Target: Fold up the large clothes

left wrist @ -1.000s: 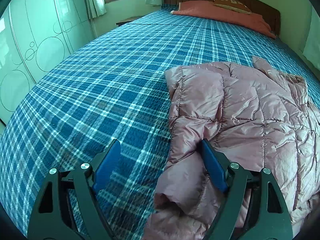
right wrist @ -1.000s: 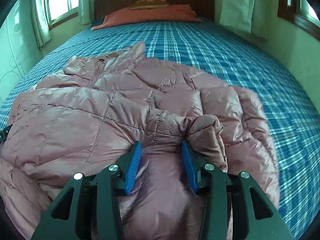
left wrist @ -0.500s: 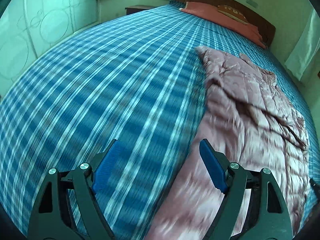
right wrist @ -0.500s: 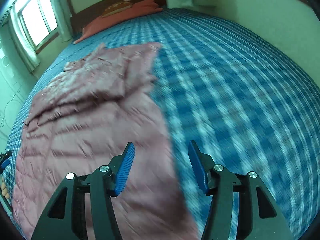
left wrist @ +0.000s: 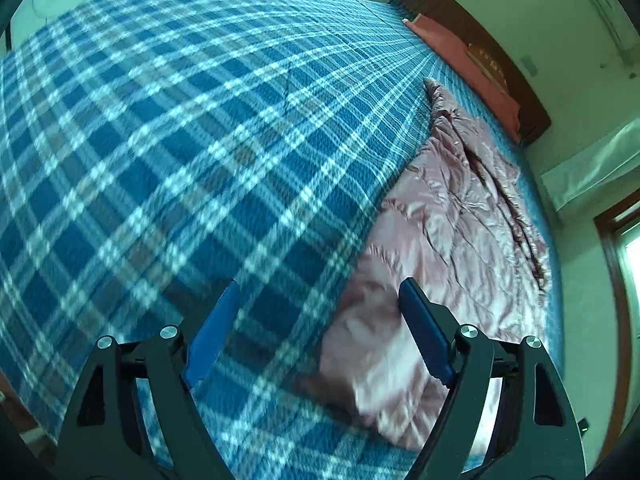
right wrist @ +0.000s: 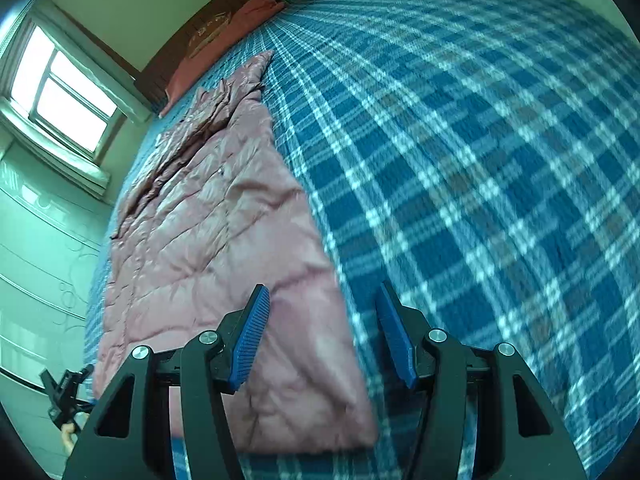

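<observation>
Item: pink quilted jacket (right wrist: 224,232). Lies flat as a long strip down the blue plaid bedspread (right wrist: 480,140), hem nearest, collar toward the red pillow (right wrist: 224,36).

Left gripper (left wrist: 316,328): released, holding nothing, over the strip's left hem corner.

Right gripper (right wrist: 320,328): released, holding nothing, astride the right edge.

Step in hand, by judgement: take both hem corners. Method: pinch each corner through all layers, lift evenly, carry toward the collar.

Change: a second ago the jacket was bunched and both grippers were closer in; now it lies straight, with both views tilted and blurred.
</observation>
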`<move>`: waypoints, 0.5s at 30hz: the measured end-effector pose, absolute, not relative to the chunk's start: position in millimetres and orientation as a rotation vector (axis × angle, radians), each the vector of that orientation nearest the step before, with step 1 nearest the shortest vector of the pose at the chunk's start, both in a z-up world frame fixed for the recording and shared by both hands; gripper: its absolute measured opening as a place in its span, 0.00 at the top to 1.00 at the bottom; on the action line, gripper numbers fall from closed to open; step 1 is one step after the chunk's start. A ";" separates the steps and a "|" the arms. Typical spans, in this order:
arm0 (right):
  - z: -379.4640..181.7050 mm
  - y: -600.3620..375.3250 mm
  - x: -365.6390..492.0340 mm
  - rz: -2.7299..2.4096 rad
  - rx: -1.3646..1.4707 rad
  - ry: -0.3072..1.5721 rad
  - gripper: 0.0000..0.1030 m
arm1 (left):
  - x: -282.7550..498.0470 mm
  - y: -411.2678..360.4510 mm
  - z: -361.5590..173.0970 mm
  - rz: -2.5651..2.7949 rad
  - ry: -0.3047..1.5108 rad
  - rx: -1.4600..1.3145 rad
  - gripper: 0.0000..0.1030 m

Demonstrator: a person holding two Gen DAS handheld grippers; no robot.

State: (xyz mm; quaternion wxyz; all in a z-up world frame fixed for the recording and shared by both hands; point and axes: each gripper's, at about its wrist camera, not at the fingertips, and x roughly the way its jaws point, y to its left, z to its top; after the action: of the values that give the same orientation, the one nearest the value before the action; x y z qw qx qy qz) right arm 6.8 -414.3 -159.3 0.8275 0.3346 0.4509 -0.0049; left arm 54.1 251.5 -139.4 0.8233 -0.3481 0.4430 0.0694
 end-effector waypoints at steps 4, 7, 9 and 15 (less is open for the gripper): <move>-156.7 -402.9 -3.6 0.037 0.749 0.945 0.43 | 36.1 245.1 -147.9 0.075 0.943 -0.868 0.21; -153.0 -391.6 -4.2 0.072 0.752 0.925 0.43 | 31.1 237.6 -148.2 0.055 0.924 -0.872 0.21; -150.3 -384.3 -0.1 0.087 0.744 0.911 0.43 | 31.8 233.2 -147.5 0.057 0.923 -0.856 0.21; -151.2 -368.7 0.1 0.106 0.741 0.880 0.41 | 40.6 223.6 -148.1 0.012 0.906 -0.888 0.21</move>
State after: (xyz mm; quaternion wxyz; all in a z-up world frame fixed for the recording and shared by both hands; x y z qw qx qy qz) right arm 0.1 -368.7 -151.2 0.8378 0.3503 0.4158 0.0501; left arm 40.6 223.6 -148.1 0.8055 -0.4150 0.4230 0.0055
